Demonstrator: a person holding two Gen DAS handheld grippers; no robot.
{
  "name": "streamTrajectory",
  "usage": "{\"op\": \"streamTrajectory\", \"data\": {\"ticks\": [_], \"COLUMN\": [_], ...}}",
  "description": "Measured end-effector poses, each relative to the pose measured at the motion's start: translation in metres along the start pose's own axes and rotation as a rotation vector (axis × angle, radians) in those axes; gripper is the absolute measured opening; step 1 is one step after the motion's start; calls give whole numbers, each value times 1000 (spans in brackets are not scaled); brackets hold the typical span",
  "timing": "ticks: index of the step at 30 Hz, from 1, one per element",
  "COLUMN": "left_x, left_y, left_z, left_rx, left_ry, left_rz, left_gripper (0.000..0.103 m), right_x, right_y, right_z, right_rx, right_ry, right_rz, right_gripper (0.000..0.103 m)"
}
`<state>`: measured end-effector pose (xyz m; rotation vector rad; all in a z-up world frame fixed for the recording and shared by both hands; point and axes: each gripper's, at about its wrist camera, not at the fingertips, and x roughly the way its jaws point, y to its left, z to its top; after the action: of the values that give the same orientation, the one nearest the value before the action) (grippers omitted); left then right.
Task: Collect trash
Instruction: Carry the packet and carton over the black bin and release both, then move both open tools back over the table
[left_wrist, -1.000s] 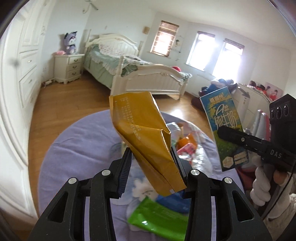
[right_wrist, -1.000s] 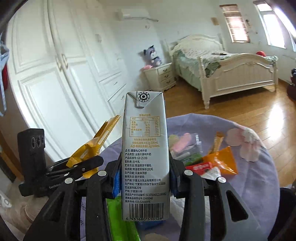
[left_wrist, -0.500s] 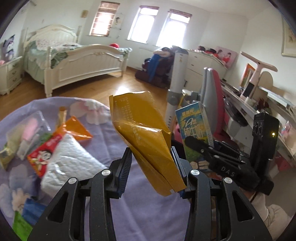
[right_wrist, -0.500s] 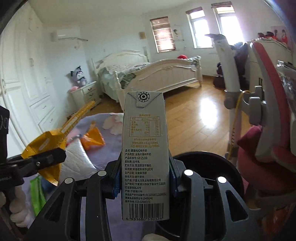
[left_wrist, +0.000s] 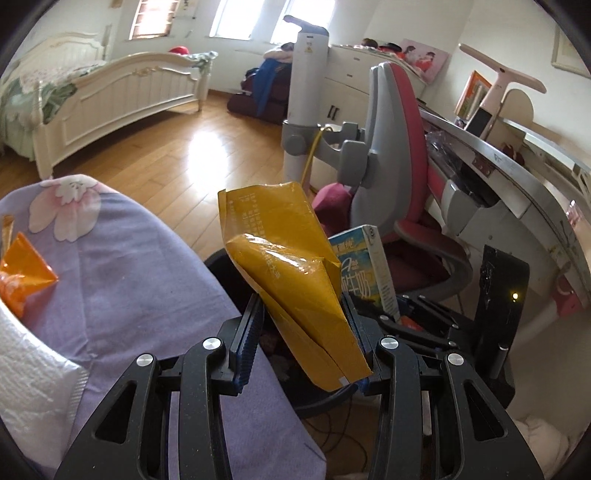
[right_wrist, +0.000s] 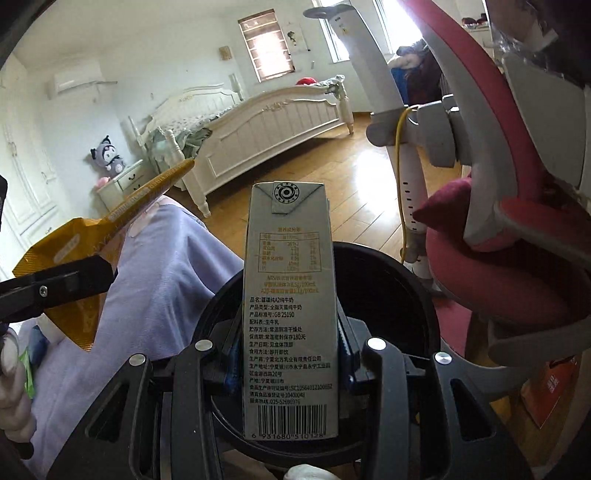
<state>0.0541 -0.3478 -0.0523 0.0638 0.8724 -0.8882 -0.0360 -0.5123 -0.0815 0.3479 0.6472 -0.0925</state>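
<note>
Trash rides clamped in both grippers, yellow wrapper (left_wrist: 291, 273) in the left gripper (left_wrist: 301, 345) and milk carton (right_wrist: 290, 314) in the right gripper (right_wrist: 288, 354) (both poised, apparently for dropping) above the black bin (right_wrist: 413, 295) at lower centre.

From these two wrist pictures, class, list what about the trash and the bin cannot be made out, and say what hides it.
- Black bin: right wrist view, its inside is hidden by the milk carton.
- Bin in the left wrist view: mostly behind the yellow pouch.
- Orange wrapper: left wrist view, cut off by the edge.
- Pouch print: too small to read.
</note>
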Motion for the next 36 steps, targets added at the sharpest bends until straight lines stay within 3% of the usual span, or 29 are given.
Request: {"op": "streamTrajectory", "data": {"ticks": [11, 12, 13, 15, 19, 26, 32, 36], "left_x": [28, 28, 27, 20, 3, -52, -121, -170], "left_y": [-15, -17, -19, -21, -22, -6, 40, 86], "left_z": [9, 11, 13, 15, 18, 12, -5, -23], "left_rx": [39, 51, 58, 67, 71, 16, -67, -129], "left_ry": [45, 39, 30, -7, -43, -136, -236, -296], "left_rz": [-6, 9, 16, 33, 39, 75, 198, 294], "left_gripper": [43, 53, 59, 83, 85, 85, 85, 85], "right_x": [10, 13, 14, 12, 8, 0, -8, -13], "right_y": [-22, -27, -29, -31, -30, -3, 46, 85], "right_z": [-2, -1, -1, 0, -1, -7, 2, 10], "right_rx": [54, 59, 66, 78, 76, 36, -35, -97], "right_ry": [32, 42, 51, 47, 36, 32, 25, 17], "right_rz": [-13, -18, -21, -30, -28, 25, 97, 188], "right_gripper": [43, 45, 56, 74, 76, 76, 76, 88]}}
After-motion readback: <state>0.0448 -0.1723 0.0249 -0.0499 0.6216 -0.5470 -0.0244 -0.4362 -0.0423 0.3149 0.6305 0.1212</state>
